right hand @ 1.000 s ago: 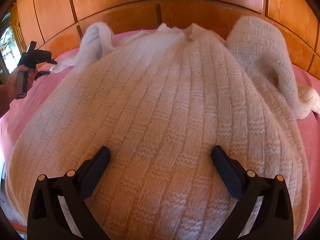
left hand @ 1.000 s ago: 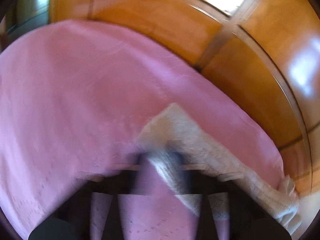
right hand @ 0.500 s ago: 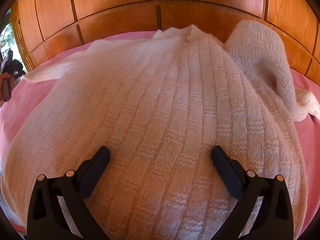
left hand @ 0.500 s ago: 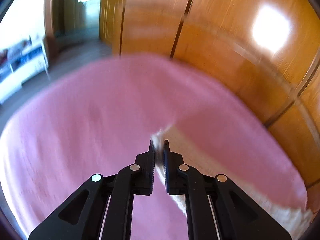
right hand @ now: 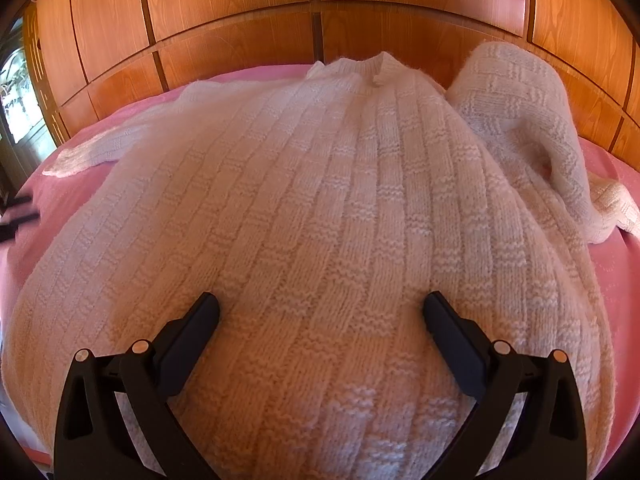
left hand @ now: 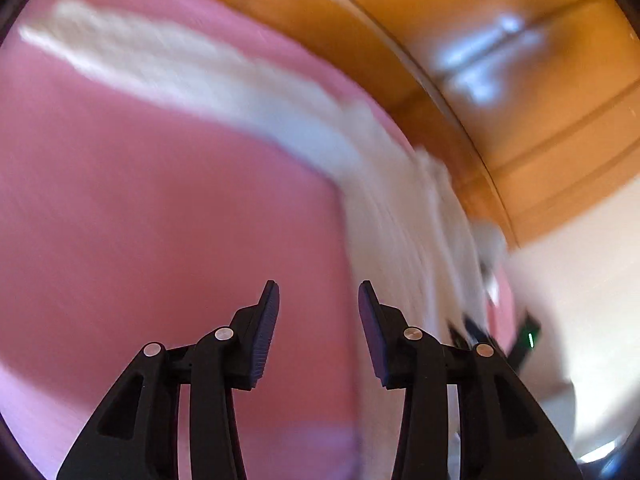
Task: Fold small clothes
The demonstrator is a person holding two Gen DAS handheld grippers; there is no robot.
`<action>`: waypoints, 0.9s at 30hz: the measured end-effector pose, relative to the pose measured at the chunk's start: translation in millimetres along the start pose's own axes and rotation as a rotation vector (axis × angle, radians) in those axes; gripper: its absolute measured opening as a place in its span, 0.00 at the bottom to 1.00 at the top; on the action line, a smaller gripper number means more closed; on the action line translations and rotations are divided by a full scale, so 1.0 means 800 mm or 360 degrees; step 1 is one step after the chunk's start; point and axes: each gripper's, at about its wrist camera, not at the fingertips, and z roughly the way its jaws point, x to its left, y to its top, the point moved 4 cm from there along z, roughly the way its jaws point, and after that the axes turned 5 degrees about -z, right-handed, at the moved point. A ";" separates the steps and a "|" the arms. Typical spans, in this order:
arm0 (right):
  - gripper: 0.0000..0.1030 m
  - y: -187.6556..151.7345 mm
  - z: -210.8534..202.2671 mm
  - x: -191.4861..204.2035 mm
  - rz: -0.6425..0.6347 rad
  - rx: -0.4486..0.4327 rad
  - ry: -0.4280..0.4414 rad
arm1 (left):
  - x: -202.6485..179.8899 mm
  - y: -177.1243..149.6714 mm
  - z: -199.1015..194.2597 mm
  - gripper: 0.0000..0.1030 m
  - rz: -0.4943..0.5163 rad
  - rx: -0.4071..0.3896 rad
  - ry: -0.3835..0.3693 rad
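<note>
On the pink bed (right hand: 616,280), we are hovering the right gripper (right hand: 320,312), jaws wide apart, over the cream knitted sweater (right hand: 320,200), collar pointing away. The left gripper (left hand: 319,300), parted and empty, is facing the outstretched sleeve (left hand: 200,76) lying ahead across its view.

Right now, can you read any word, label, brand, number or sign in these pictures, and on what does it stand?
None can be read.
The sweater shows only knit pattern; no tag is visible.
The pink cover and wood panels are plain.
A small green light on a dark object in the left wrist view is too blurred to tell.
</note>
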 end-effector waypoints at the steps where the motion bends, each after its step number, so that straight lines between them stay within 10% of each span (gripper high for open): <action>1: 0.98 0.000 -0.001 -0.001 0.0002 -0.0003 0.0001 | -0.004 -0.013 0.013 0.48 -0.0013 0.0045 -0.0037; 6: 0.98 -0.003 -0.004 -0.005 0.0022 -0.0020 0.0026 | -0.041 -0.060 0.045 0.49 -0.0081 0.0155 -0.0280; 9: 0.98 -0.004 -0.006 -0.007 0.0024 -0.0023 0.0033 | -0.062 -0.080 0.059 0.10 -0.0022 0.0185 -0.0252; 12: 0.98 -0.007 -0.011 -0.009 0.0026 -0.0029 0.0065 | -0.087 -0.082 0.016 0.09 -0.0040 0.0110 -0.0407; 15: 0.98 -0.010 -0.014 -0.012 0.0037 -0.0043 0.0099 | -0.102 -0.085 -0.012 0.09 0.0084 -0.0022 -0.0136; 18: 0.98 -0.010 -0.013 -0.010 0.0019 -0.0023 0.0072 | -0.053 -0.082 0.011 0.11 0.0116 0.0020 0.0496; 23: 0.97 -0.015 -0.045 -0.022 -0.0035 -0.0006 0.0013 | -0.047 -0.063 0.004 0.49 -0.0079 -0.0022 0.0268; 27: 0.93 -0.026 -0.099 -0.084 0.0112 -0.0109 -0.0175 | -0.064 -0.034 0.026 0.49 -0.0056 -0.0056 0.0257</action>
